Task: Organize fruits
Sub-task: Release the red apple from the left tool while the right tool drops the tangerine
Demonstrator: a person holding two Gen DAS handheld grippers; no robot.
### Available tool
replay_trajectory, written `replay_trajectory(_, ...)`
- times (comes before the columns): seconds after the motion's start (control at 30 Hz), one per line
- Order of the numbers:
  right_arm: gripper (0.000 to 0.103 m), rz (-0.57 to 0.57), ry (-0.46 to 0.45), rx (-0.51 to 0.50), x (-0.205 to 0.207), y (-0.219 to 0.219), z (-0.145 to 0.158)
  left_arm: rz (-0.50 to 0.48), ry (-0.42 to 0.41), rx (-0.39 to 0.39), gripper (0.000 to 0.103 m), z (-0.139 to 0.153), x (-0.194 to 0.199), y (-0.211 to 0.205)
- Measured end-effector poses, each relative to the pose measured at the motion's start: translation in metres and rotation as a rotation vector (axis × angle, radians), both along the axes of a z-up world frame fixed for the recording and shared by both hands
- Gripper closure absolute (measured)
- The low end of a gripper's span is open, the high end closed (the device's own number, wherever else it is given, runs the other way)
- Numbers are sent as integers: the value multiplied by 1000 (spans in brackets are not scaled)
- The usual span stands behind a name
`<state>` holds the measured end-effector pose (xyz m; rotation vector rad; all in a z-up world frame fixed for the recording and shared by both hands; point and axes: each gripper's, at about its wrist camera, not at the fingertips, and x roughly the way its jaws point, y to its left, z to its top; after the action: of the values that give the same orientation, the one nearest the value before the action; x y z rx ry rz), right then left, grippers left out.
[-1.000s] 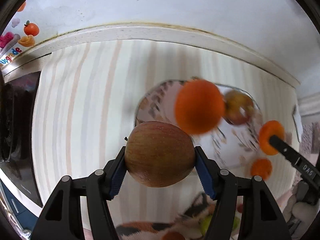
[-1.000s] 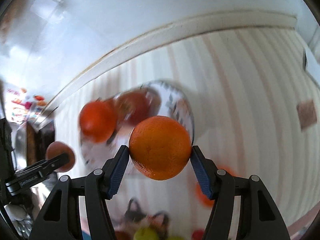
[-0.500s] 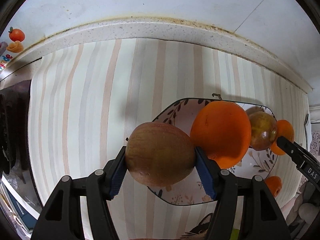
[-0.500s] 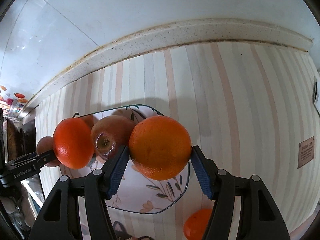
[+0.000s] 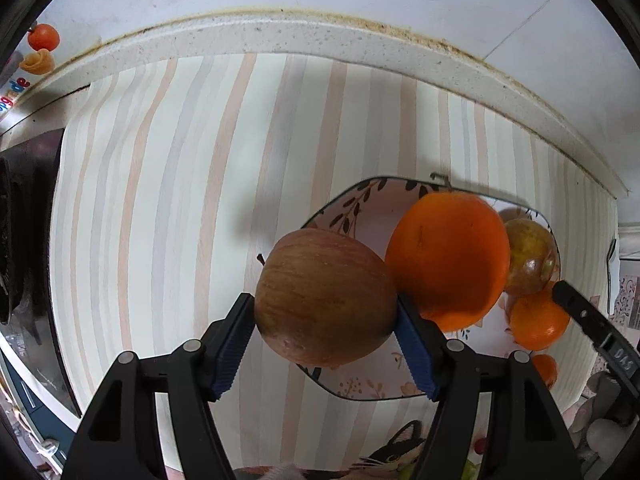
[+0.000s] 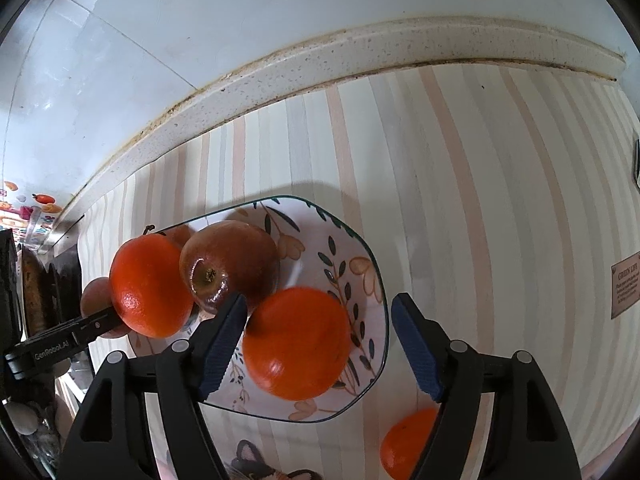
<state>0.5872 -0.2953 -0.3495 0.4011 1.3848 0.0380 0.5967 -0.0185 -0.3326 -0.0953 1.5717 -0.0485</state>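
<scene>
My left gripper point(image 5: 325, 336) is shut on a red-brown apple point(image 5: 324, 296) held just left of the flowered plate point(image 5: 360, 380). The plate point(image 6: 360, 264) holds an orange point(image 6: 150, 286), a dark red apple point(image 6: 230, 266) and another orange point(image 6: 296, 342). My right gripper point(image 6: 318, 344) is open above the plate, its blue pads spread wide; that orange lies on the plate between and below them. In the left wrist view the big orange point(image 5: 448, 256), the apple point(image 5: 528, 256) and the released orange point(image 5: 538, 324) show, with one right gripper finger point(image 5: 592, 324) beside it.
A small orange point(image 6: 404, 444) lies on the striped cloth point(image 6: 480, 200) right of the plate. A cat-pattern dish point(image 6: 260, 464) sits near the front edge. The stone ledge and tiled wall point(image 6: 320, 60) run behind. Dark stove parts point(image 5: 24, 220) are far left.
My right gripper has opened and let its orange go onto the plate. My left gripper, still holding the apple, has come closer to the plate's left rim.
</scene>
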Motion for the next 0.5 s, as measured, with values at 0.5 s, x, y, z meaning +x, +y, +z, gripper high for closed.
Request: replay_trajectory(0.5,6,69,-56,-59,-51,22,54,-7,-119,6,13,49,-29,8)
